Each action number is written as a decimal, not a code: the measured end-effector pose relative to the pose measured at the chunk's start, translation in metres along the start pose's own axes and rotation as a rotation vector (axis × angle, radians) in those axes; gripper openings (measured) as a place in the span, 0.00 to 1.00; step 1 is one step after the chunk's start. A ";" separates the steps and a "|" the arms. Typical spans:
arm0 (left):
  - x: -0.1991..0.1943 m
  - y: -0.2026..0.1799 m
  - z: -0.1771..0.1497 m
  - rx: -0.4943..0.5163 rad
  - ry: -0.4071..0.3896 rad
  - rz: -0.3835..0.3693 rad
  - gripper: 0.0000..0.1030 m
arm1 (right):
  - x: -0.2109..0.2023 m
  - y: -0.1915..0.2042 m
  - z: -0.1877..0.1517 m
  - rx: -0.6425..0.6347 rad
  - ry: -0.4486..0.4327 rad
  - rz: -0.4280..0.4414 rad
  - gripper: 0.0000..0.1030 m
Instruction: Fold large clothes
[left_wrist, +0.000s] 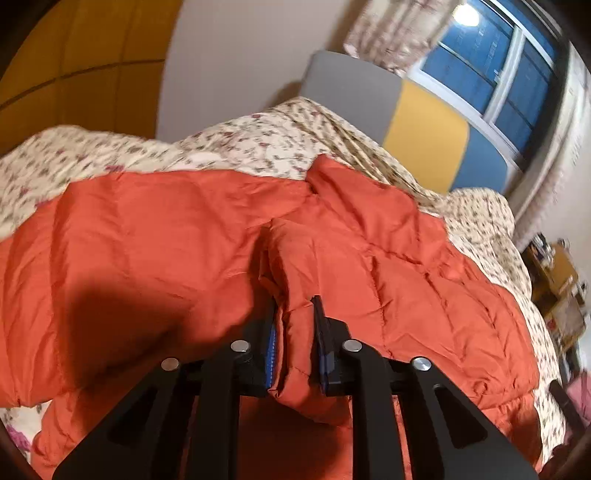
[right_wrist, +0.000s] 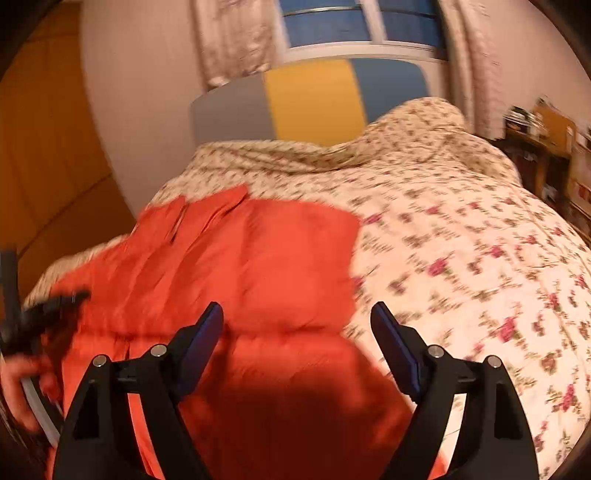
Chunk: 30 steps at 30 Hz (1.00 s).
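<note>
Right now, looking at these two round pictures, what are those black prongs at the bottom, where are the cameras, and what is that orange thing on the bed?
There is no robot here. A person holds a hand-held clamp in each hand, and each clamp carries a wide-angle camera looking forward along its two black fingers, which is why the pictures bulge. One picture comes from the left clamp, the other from the right. The orange thing is a quilted jacket spread on a bed with a flowered cover. The left gripper is shut on a bunched fold of the jacket. The right gripper is open, with nothing between its fingers, above the jacket's edge. The person's hand on the left clamp shows at the edge of the right picture.
</note>
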<state>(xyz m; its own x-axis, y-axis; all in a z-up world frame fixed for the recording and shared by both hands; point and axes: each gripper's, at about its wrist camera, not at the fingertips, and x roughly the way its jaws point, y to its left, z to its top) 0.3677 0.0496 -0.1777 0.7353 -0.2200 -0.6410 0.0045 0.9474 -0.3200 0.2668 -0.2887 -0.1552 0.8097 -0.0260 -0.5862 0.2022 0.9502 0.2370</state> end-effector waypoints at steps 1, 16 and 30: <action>0.000 0.003 -0.003 -0.017 0.000 -0.007 0.14 | 0.001 -0.005 0.009 0.028 0.002 -0.007 0.71; 0.017 0.007 -0.015 -0.031 0.067 -0.051 0.34 | 0.153 0.020 0.033 -0.026 0.200 -0.097 0.43; -0.014 0.004 -0.022 -0.018 0.001 0.035 0.68 | 0.104 0.022 0.022 -0.048 0.096 -0.048 0.48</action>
<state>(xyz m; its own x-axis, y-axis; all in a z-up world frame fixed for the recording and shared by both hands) 0.3426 0.0512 -0.1850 0.7341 -0.1868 -0.6528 -0.0335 0.9503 -0.3096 0.3674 -0.2772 -0.1934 0.7427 -0.0445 -0.6681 0.2112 0.9624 0.1706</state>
